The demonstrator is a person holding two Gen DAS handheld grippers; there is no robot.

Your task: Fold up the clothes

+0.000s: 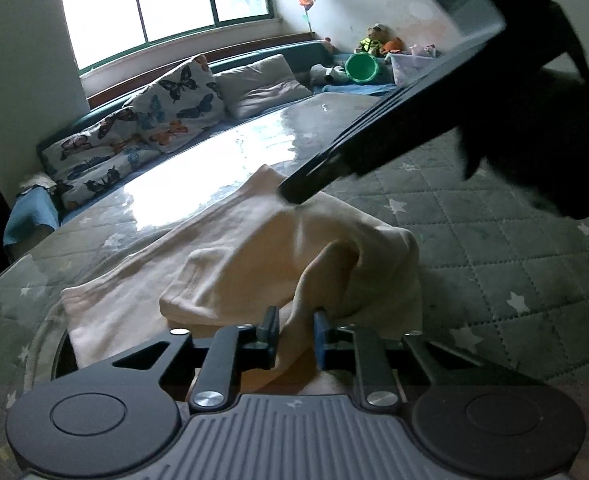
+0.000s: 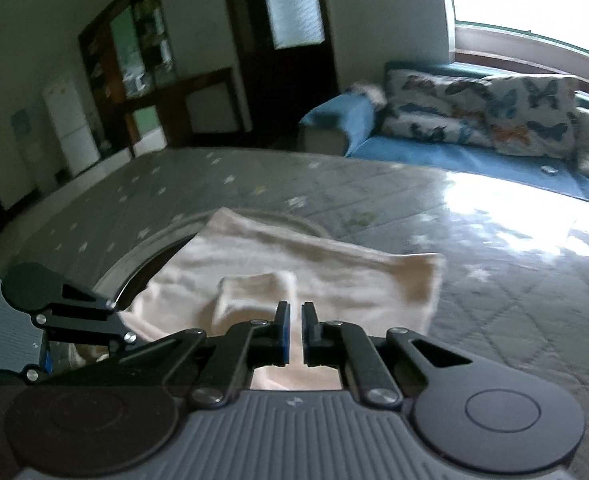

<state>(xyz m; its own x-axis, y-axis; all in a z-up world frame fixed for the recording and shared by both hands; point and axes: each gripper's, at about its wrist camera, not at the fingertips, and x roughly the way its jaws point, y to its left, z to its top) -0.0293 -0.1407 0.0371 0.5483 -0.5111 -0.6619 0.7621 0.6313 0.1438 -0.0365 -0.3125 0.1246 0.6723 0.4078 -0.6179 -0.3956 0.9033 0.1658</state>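
A pale cream cloth (image 1: pixel 222 264) lies partly folded on a table with a grey quilted star-pattern cover (image 1: pixel 494 240). At the near edge my left gripper (image 1: pixel 296 332) is shut on a bunched ridge of this cloth, which rises between its blue pads. My right gripper (image 1: pixel 292 194) reaches in from the upper right. Its dark tip meets the cloth's far fold, and the fabric tents up to it. In the right wrist view, the right gripper (image 2: pixel 294 334) has its jaws almost together over the cloth (image 2: pixel 334 276). The left gripper's black linkage (image 2: pixel 74 312) shows at the left.
The table's dark curved rim (image 2: pixel 134 268) runs at the near left, and the cloth hangs over it. Beyond the table stands a blue sofa (image 2: pixel 434 152) with butterfly cushions (image 1: pixel 174 100), a green bowl (image 1: pixel 360 66) and toys. A white fridge (image 2: pixel 70 120) and a dark door (image 2: pixel 286 52) stand far left.
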